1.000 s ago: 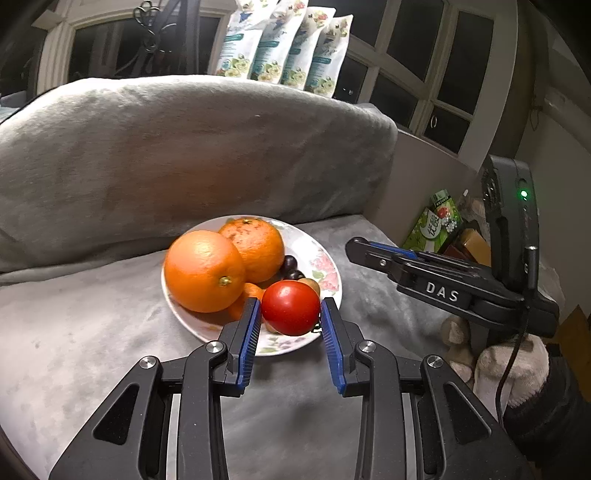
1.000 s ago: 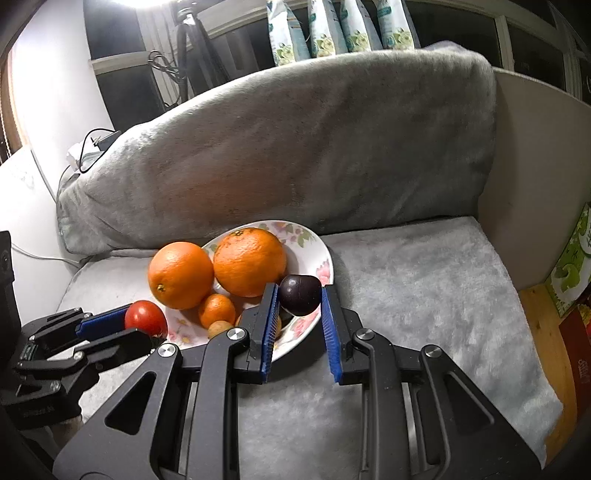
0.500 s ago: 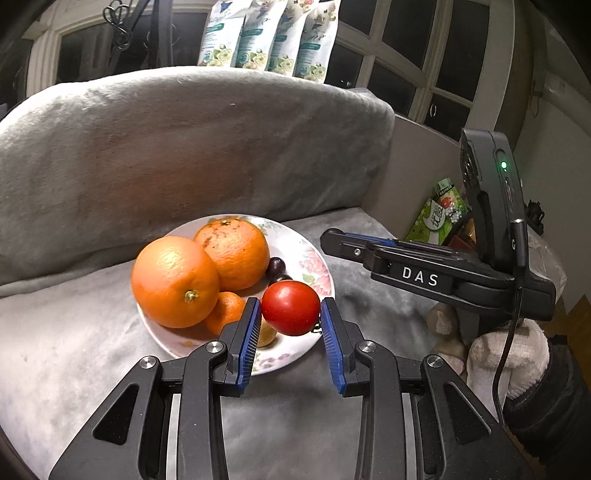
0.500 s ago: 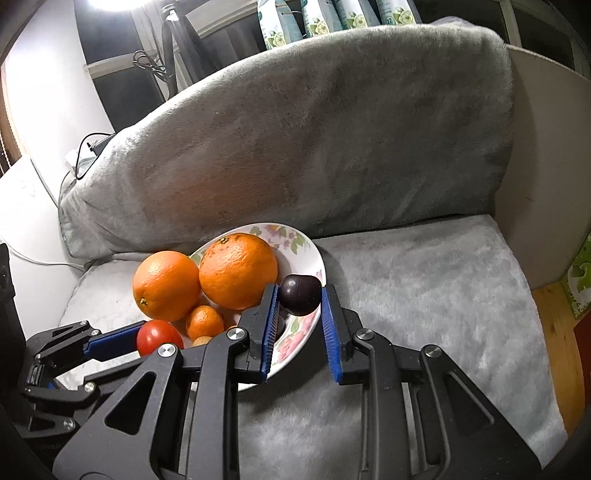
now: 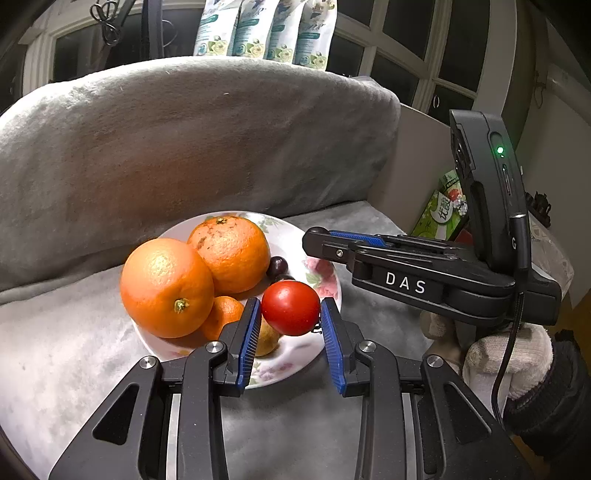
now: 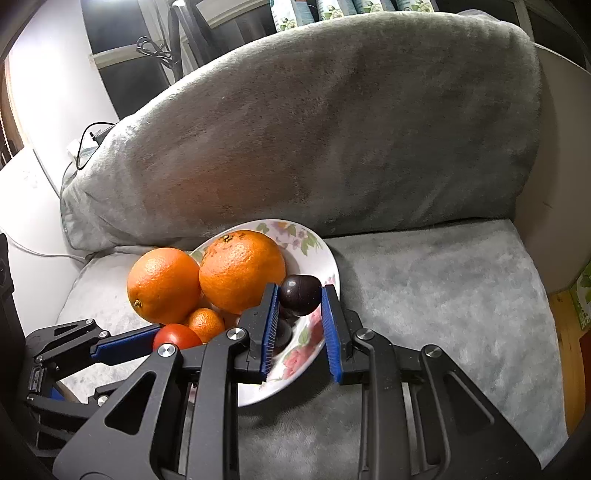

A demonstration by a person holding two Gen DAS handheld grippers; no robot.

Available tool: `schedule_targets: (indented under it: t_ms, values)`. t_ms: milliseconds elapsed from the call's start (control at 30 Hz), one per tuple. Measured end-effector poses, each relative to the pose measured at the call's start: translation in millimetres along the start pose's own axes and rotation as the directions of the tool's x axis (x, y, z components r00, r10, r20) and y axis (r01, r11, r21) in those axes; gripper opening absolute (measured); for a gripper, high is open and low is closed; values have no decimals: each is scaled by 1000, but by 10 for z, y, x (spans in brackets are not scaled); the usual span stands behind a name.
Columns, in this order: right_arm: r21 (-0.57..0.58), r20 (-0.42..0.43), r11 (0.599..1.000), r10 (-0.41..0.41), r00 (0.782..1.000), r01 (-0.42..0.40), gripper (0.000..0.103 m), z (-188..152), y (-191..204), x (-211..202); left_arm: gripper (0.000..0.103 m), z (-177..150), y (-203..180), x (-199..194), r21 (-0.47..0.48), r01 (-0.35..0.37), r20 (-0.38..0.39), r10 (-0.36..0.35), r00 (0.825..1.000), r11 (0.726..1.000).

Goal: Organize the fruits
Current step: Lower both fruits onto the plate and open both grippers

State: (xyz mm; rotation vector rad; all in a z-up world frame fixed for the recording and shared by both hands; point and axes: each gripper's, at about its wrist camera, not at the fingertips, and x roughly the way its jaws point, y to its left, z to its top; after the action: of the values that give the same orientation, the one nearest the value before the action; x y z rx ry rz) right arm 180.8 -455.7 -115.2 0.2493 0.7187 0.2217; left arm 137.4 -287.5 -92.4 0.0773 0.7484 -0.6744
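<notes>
A flowered white plate (image 5: pixel 295 236) (image 6: pixel 328 254) lies on the grey seat. On it sit two big oranges (image 5: pixel 166 288) (image 6: pixel 242 269), a small orange (image 5: pixel 223 315) (image 6: pixel 205 323), a brownish fruit (image 5: pixel 267 339) and a dark grape (image 5: pixel 277 266). My left gripper (image 5: pixel 290 317) is shut on a red tomato (image 5: pixel 290 307) (image 6: pixel 177 338) over the plate's near side. My right gripper (image 6: pixel 300 297) is shut on a dark purple plum (image 6: pixel 300 294) over the plate's right side. In the left wrist view the right gripper's body (image 5: pixel 406 273) reaches in from the right.
A grey cushion (image 5: pixel 184 147) (image 6: pixel 332 129) rises behind the plate. Pouches (image 5: pixel 266 29) line the window sill. A green carton (image 5: pixel 443 210) stands past the seat's right edge, where a gloved hand (image 5: pixel 502 354) holds the right gripper. Cables (image 6: pixel 88 144) lie at far left.
Both grippers have drifted slightly forward over the plate with their fruits still held; the oranges and plate look larger and nearer in both views.
</notes>
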Motion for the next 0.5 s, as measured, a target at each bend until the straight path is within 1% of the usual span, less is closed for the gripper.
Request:
schedule_targets:
  t_ms: [200, 267, 300, 367, 433, 500]
  values:
    - [-13, 1, 1000, 3, 1000, -3, 25, 5, 32, -1, 32, 12, 10, 13, 1, -5, -3, 5, 1000, 1000]
    - [-16, -1, 1000, 1, 1000, -1, 27, 7, 40, -11, 32, 3, 16, 7, -1, -9, -2, 9, 1000, 1000]
    - [-18, 0, 1000, 2, 1000, -2, 30, 10, 45, -14, 32, 7, 19, 8, -1, -10, -2, 10, 1000, 1000]
    - [-22, 9, 1000, 4, 1000, -4, 49, 18, 57, -31, 32, 18, 22, 12, -4, -13, 1, 13, 1000, 1000]
    - [-25, 23, 1000, 5, 1000, -4, 56, 30, 68, -55, 32, 17, 26, -7, -4, -14, 7, 14, 1000, 1000]
    - [-27, 33, 1000, 3, 999, -2, 56, 41, 84, -84, 42, 19, 29, -28, -4, -16, 11, 16, 1000, 1000]
